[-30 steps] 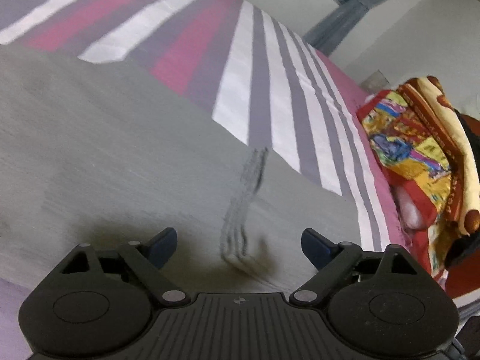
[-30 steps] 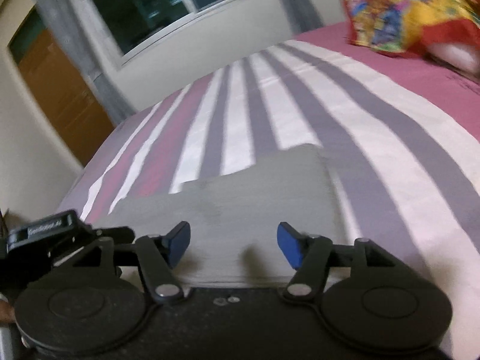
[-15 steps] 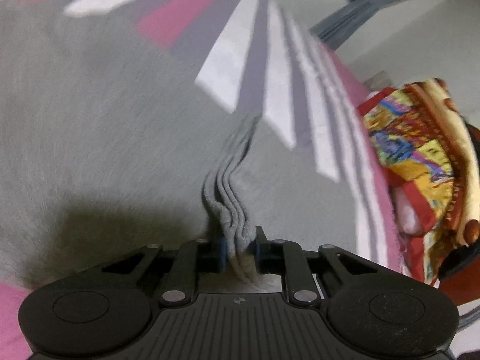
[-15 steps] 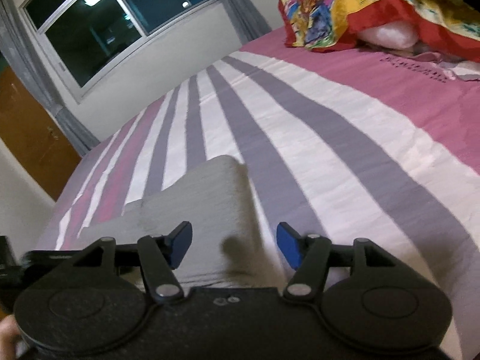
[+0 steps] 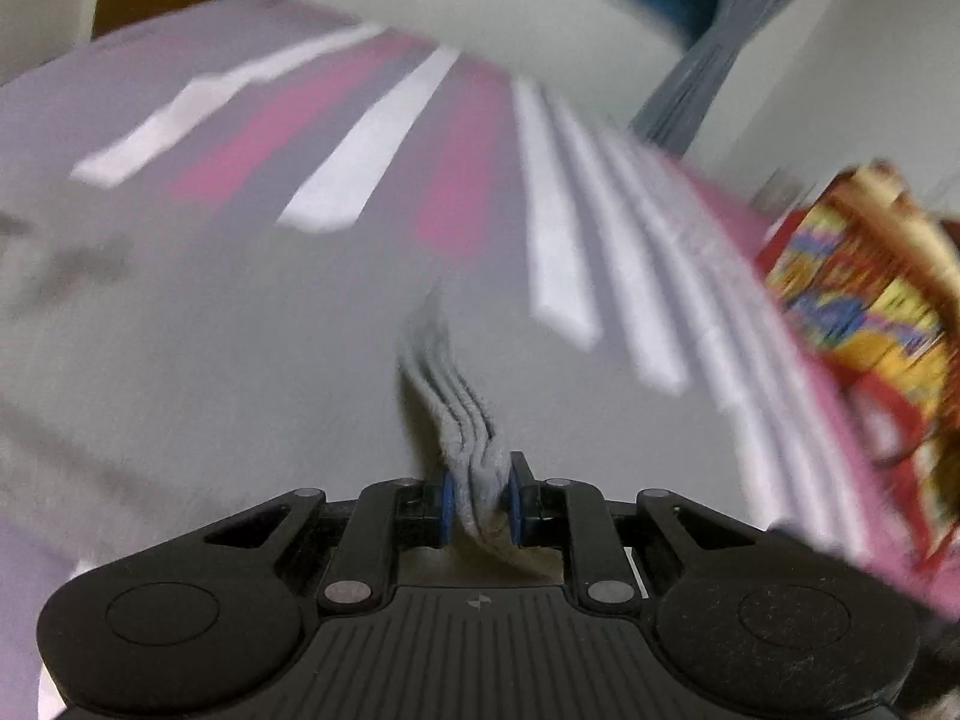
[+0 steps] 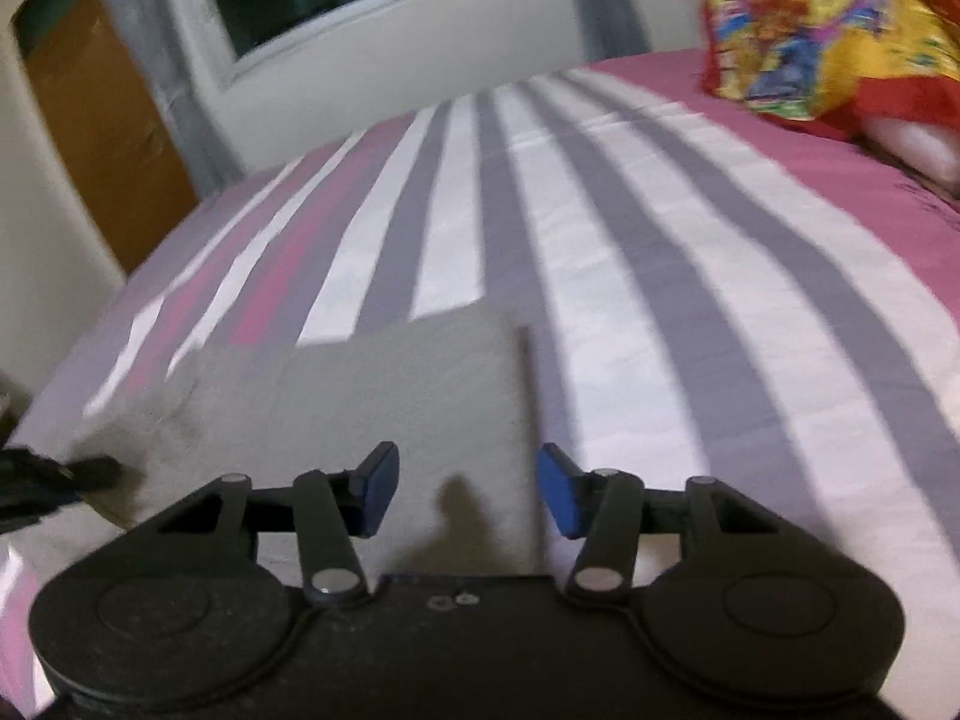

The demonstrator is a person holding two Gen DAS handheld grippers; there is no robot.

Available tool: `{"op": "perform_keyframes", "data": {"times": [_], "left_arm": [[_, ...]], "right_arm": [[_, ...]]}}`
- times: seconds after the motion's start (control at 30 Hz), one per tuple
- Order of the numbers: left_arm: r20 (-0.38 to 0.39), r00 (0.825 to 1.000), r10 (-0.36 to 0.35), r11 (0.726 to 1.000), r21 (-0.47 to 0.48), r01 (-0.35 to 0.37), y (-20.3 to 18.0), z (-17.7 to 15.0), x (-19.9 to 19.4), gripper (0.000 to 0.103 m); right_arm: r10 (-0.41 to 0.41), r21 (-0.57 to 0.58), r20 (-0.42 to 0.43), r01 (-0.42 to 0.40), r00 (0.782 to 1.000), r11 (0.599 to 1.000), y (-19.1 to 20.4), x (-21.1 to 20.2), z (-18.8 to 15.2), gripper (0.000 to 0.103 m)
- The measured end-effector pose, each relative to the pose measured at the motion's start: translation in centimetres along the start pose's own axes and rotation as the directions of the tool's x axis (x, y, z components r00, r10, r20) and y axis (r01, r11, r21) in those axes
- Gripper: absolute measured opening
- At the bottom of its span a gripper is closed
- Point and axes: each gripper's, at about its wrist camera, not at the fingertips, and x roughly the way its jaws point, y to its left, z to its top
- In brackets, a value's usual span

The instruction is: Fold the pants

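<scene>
Grey pants (image 5: 240, 360) lie mid-frame on the striped bed (image 6: 660, 210). Left claw (image 5: 478, 501) is clamped on their stacked edge; right claw (image 6: 467, 495) hangs apart above. Probably mid-fold: next, carry that edge across.

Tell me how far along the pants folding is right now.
Partly done: the grey pants already lie on the striped bedsheet as a layered rectangle. In hand: the left gripper has its jaws shut on several stacked fabric edges. The right gripper hovers open over the near edge, gripping nothing. Left: probably carrying that pinched edge over for another fold.
</scene>
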Motion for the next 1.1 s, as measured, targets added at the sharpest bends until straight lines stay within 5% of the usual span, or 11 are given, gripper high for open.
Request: {"op": "perform_keyframes", "data": {"times": [0.07, 0.2, 0.37, 0.6, 0.73, 0.87, 1.1], "left_arm": [[-0.065, 0.998, 0.021, 0.999, -0.023, -0.023, 0.6, -1.0, 1.9, 0.018], [-0.063, 0.998, 0.017, 0.995, -0.094, -0.023, 0.9, -0.4, 1.8, 0.029], [0.054, 0.997, 0.047, 0.994, -0.098, -0.041, 0.8, 1.1, -1.0, 0.034], [-0.011, 1.000, 0.024, 0.999, -0.042, -0.024, -2.1, 2.8, 3.0, 0.034], [-0.041, 0.998, 0.053, 0.998, -0.021, -0.054, -1.5, 1.8, 5.5, 0.034], [-0.033, 0.997, 0.069, 0.995, 0.079, -0.066, -2.1, 1.2, 5.8, 0.034], [-0.027, 0.997, 0.071, 0.993, 0.096, -0.068, -2.2, 0.6, 4.8, 0.034]], "right_arm": [[-0.011, -0.030, -0.044, 0.009, 0.999, 0.999, 1.0, 1.2, -0.4, 0.048], [-0.066, -0.151, -0.130, 0.046, 0.989, 0.988, 2.3, 3.1, -1.2, 0.048], [-0.037, -0.095, -0.091, 0.029, 0.995, 0.995, 2.1, 1.9, 0.7, 0.049], [-0.031, -0.152, -0.074, 0.019, 0.997, 0.988, 5.2, 4.3, 2.7, 0.050], [-0.054, -0.185, -0.162, 0.024, 0.985, 0.982, 5.6, 7.2, 2.4, 0.051], [-0.074, -0.262, -0.149, 0.033, 0.986, 0.965, 5.9, 8.3, 0.9, 0.053], [-0.084, -0.256, -0.137, 0.046, 0.987, 0.966, 6.2, 7.3, 0.1, 0.053]]}}
